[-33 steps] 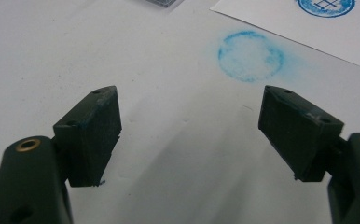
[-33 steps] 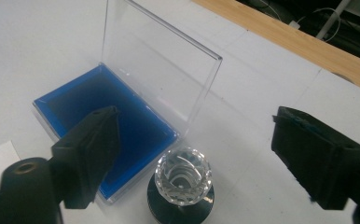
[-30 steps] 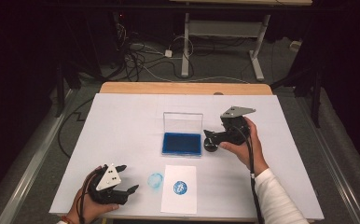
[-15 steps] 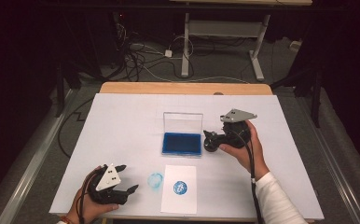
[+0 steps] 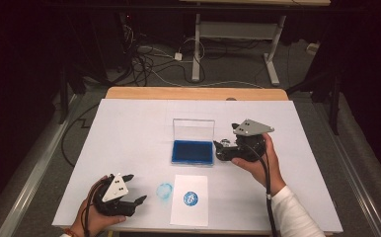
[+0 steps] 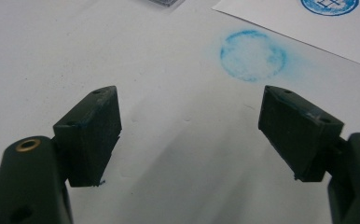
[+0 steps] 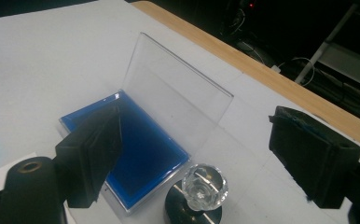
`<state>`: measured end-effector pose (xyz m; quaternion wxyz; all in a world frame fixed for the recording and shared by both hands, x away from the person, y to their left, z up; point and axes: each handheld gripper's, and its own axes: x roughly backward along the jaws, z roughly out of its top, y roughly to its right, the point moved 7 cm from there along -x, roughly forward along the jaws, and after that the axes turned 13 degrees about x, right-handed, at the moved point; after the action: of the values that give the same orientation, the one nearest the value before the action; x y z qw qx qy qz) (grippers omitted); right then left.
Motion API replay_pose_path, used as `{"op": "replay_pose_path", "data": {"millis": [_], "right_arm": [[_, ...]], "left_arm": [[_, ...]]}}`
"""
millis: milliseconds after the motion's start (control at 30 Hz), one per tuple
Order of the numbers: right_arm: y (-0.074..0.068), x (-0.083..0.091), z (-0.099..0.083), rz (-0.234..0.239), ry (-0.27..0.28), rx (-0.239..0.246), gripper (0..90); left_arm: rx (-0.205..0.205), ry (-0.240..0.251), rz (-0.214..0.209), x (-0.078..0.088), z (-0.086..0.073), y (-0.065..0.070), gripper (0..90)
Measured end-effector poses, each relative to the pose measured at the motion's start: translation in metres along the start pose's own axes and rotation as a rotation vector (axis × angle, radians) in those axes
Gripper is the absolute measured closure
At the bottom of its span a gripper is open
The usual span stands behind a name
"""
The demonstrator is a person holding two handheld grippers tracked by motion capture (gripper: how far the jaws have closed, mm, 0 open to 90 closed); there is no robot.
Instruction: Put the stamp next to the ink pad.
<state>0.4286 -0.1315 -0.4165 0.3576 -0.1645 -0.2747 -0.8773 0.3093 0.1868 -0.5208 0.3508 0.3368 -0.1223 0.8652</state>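
Note:
A blue ink pad [image 5: 192,151] [image 7: 136,144] lies mid-table with its clear lid [image 5: 193,129] [image 7: 173,100] standing open. Just right of it stands a stamp with a crystal knob [image 7: 204,185] on a black base. My right gripper [image 5: 223,148] [image 7: 194,140] is open, its jaws spread to either side above the stamp and not touching it. At the front left, my left gripper [image 5: 135,188] [image 6: 190,135] is open and holds nothing. It points at a round blue ink smudge [image 5: 164,190] [image 6: 252,56] on the table.
A white sheet of paper [image 5: 189,207] [image 6: 304,28] with a round blue stamp print [image 5: 190,198] [image 6: 329,4] lies at the front edge, right of the smudge. The white table top [image 5: 129,128] has a wooden strip at the far edge [image 5: 193,93]. Cables and table legs lie on the floor beyond.
My right gripper has sunk a little lower beside the ink pad. The left gripper has stayed where it was.

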Motion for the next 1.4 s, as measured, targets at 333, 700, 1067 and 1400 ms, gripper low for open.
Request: {"op": "replay_pose_path", "data": {"millis": [333, 700, 1067, 1400], "right_arm": [[-0.008, 0.014, 0.003, -0.019, 0.034, 0.032, 17.5], [-0.015, 0.031, 0.003, -0.027, 0.079, 0.047, 16.8], [-0.019, 0.045, -0.001, -0.029, 0.105, 0.06, 17.0], [-0.021, 0.057, -0.007, -0.046, 0.093, 0.084, 17.0]], "left_arm": [[-0.002, -0.002, -0.002, 0.0, 0.0, 0.0, 20.2], [-0.003, -0.005, -0.001, 0.0, 0.0, 0.0, 20.2], [-0.005, -0.008, 0.0, 0.0, 0.0, 0.0, 20.2], [-0.004, -0.007, 0.0, 0.0, 0.0, 0.0, 20.2]]}}
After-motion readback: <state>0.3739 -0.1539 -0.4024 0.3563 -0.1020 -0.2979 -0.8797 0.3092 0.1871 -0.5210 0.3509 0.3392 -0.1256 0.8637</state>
